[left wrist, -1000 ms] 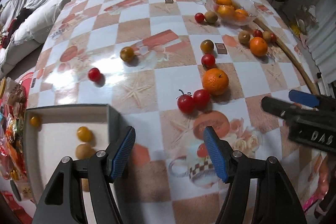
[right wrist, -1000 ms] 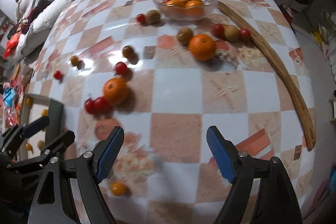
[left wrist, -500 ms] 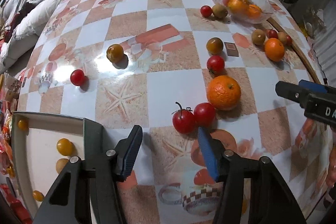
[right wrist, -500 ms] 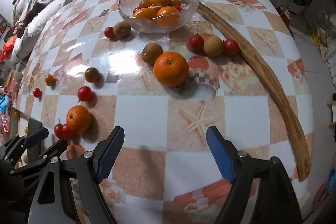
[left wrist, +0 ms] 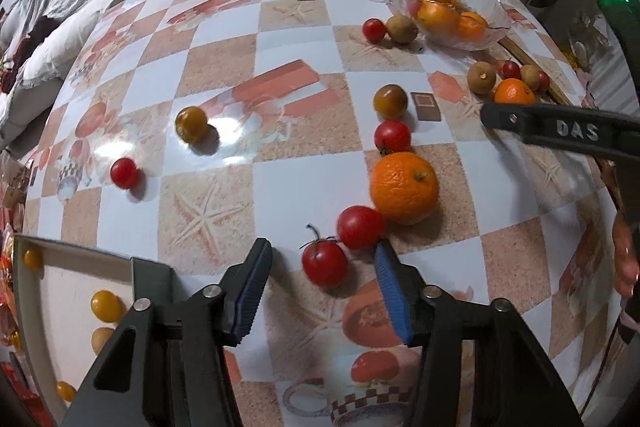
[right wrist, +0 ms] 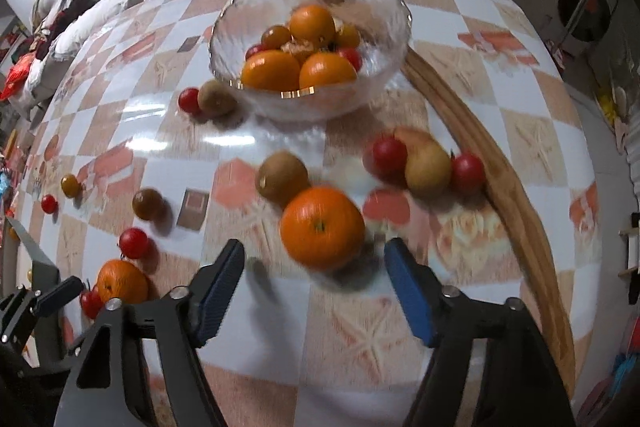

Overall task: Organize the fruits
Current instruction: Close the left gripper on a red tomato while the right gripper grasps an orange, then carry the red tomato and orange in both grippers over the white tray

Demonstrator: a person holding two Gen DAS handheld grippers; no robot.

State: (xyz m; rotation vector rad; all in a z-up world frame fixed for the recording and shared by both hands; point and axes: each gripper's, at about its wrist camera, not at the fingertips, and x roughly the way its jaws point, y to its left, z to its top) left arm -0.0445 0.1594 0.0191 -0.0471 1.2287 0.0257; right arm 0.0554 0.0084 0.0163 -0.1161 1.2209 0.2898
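In the left wrist view my left gripper points down at the checked table, its jaws closing. A stemmed red tomato lies between the blue pads, with gaps on both sides. A second red tomato and an orange touch just beyond it. My right gripper hangs over another orange, which sits at its fingertips untouched while the jaws close. A glass bowl at the back holds oranges and small tomatoes.
A grey tray with yellow tomatoes sits at the lower left. Loose tomatoes and kiwis are scattered across the table, such as a kiwi behind the right orange. A curved wooden strip runs along the right edge. Bedding and clothes lie beyond.
The left gripper moved forward from the tray to the red tomato pair and narrowed. The right gripper travelled towards the bowl side, now over the far orange, and narrowed too.
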